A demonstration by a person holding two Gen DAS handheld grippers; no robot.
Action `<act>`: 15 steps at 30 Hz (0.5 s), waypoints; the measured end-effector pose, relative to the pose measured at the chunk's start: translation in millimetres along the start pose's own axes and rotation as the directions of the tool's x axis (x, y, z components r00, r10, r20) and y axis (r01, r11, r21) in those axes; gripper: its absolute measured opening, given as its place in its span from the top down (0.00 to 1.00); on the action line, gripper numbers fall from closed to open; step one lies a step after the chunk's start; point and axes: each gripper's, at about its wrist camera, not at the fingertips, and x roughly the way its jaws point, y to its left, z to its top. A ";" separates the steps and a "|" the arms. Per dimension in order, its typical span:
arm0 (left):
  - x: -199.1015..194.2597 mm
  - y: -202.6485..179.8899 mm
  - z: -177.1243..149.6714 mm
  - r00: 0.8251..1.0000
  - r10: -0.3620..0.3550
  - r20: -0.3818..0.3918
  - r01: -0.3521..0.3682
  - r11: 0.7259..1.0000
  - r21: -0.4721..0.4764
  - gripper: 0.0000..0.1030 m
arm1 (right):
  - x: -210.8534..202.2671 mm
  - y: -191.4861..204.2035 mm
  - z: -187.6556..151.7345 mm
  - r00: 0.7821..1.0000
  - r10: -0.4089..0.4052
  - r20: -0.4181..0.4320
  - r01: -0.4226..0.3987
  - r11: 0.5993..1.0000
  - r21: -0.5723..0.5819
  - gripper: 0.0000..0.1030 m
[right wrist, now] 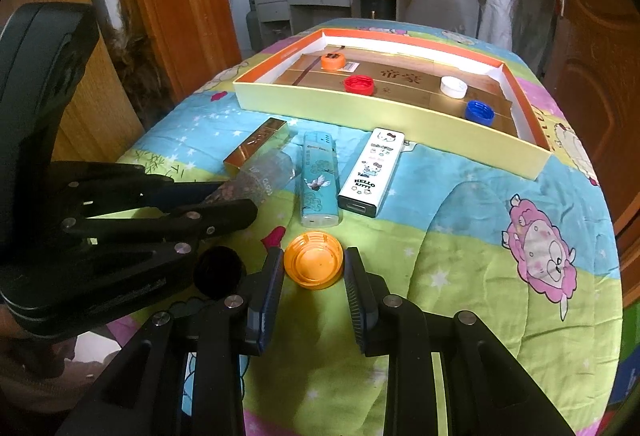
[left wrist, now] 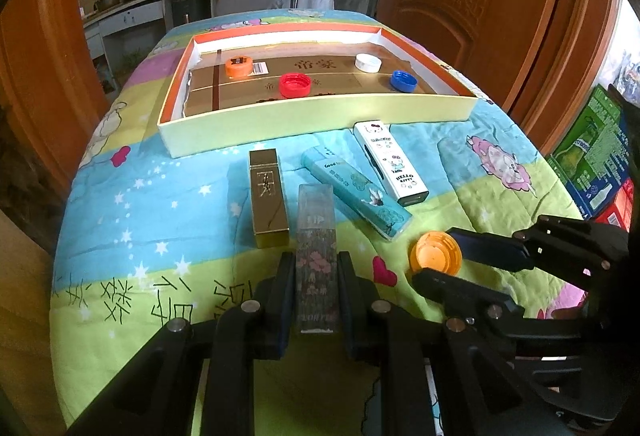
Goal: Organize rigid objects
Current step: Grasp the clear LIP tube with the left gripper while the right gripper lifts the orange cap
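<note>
Left hand-held gripper pinches clear lip gloss box, "LIP GLOSS" readable. Right hand-held gripper pads pinch orange lid on the quilt. Beyond: gold box, teal "Good" lighter, white "HELLO KITTY" case. Farthest, tray holds orange, red, white, blue caps.

Right gripper clamps the orange lid at 6 o'clock on the quilt; left gripper at 9 o'clock pinches the clear lip-gloss box.
</note>
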 end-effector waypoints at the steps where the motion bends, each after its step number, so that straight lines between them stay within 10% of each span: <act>1: 0.2 0.9 0.1 1.000 -0.004 0.002 0.004 1.000 -0.005 0.80 | 0.0 -0.6 -0.3 1.000 0.000 0.000 0.000 1.000 0.002 0.70; 15: -19.9 -2.1 1.3 0.996 -0.038 0.081 0.038 0.999 0.001 0.80 | -5.3 -7.5 1.5 1.000 0.011 0.013 -0.011 1.000 0.028 0.70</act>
